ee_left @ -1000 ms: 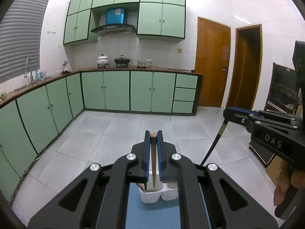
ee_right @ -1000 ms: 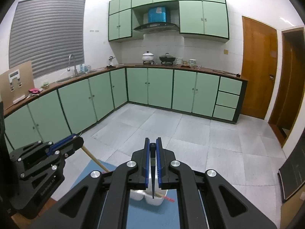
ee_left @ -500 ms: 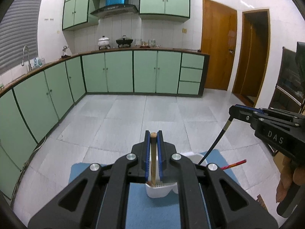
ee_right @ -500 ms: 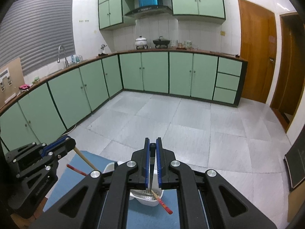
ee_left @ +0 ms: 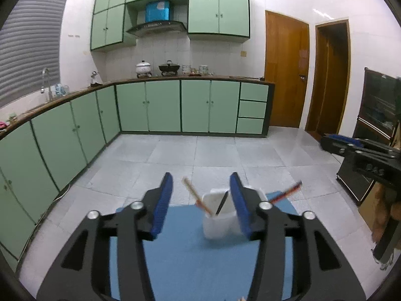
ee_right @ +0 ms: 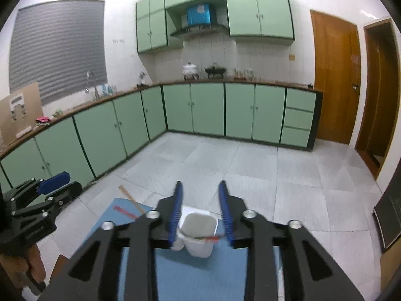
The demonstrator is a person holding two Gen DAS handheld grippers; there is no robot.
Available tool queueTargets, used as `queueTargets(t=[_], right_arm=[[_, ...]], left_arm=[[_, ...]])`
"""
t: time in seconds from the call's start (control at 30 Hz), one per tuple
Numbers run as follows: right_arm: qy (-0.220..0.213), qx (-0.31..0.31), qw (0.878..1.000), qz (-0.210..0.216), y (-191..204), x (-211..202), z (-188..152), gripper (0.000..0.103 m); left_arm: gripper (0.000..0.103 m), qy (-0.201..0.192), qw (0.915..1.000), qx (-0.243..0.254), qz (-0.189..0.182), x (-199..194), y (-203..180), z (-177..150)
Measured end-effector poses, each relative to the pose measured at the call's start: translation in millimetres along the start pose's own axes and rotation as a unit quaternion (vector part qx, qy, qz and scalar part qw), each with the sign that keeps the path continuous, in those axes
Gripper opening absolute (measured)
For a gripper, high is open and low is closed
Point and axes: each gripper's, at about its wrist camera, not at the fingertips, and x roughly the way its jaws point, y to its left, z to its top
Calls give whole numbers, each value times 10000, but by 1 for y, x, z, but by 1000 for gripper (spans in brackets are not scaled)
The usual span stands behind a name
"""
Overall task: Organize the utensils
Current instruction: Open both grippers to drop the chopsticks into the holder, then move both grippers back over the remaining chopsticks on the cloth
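Risk sits mostly with the white holder [ee_left: 217, 215] on the blue mat [ee_left: 190, 258]; it is light, two-celled and standing just ahead of both your grippers. Your left gripper [ee_left: 201, 202] has just been opening and its blue pads now stand apart with nothing pressed between them; the wooden chopstick [ee_left: 194, 194] and a dark utensil [ee_left: 222, 203] lean loose in the nearer cell. Your right gripper [ee_right: 200, 209] has likewise just been opening and grips nothing; from its view the cup [ee_right: 199, 234] lies between the spread fingers, with a red-tipped stick [ee_right: 209, 238] across its rim. That stick and another red one [ee_left: 287, 192] jutting out to the side look poorly seated, so either may slide off onto the mat; a finger brushing the rim as you pull back would likely tip the holder and spill everything; the leaning chopstick could also catch on a pad; I cannot tell how deep any piece sits.
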Motion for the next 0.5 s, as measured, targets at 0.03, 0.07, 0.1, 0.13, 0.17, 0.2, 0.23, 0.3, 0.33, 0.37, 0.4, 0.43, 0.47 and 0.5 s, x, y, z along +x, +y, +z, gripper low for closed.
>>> queueTargets(t=[0.03, 0.07, 0.1, 0.13, 0.17, 0.2, 0.23, 0.3, 0.33, 0.37, 0.4, 0.43, 0.47, 0.5], right_arm=[[-112, -28, 9999, -7, 3, -19, -13, 43], [-193, -77, 9998, -17, 6, -37, -27, 47], [-255, -102, 9996, -22, 8, -50, -39, 50], [-337, -124, 9993, -58, 12, -68, -56, 53], [-407, -124, 9990, -139, 14, -85, -75, 62], [-451, -132, 9987, -192, 17, -99, -91, 67], [-461, -172, 9985, -233, 21, -112, -110, 67], [-411, -298, 9983, -286, 31, -134, -146, 69], [-377, -336, 9982, -310, 37, -144, -163, 70], [-310, -321, 9985, -329, 42, -155, -186, 71], [-241, -300, 9988, -311, 47, -164, -202, 71], [-161, -288, 9990, -304, 53, -171, -221, 71], [-109, -268, 9990, -339, 59, -178, -240, 71], [-46, -230, 9992, -330, 62, -181, -255, 71]], left_arm=[[55, -15, 10000, -3, 18, -17, 2, -13], [57, -27, 10000, 1, 36, -29, 3, -23], [59, -32, 10000, 32, 78, -47, 3, -40], [63, -52, 9999, 53, 121, -57, 2, -52], [68, -78, 9998, 69, 161, -70, 2, -66], [70, -96, 9997, 60, 210, -87, 2, -85], [73, -84, 9997, 43, 228, -98, 1, -99], [77, -27, 9997, -37, 257, -119, 0, -129], [81, 25, 9996, -114, 248, -130, 0, -149], [82, 84, 9996, -164, 236, -137, -1, -164], [82, 188, 9993, -238, 210, -146, -3, -185], [82, 261, 9992, -259, 174, -151, -3, -200], [82, 333, 9990, -272, 156, -156, -6, -216], [82, 367, 9988, -271, 156, -161, -8, -228]])
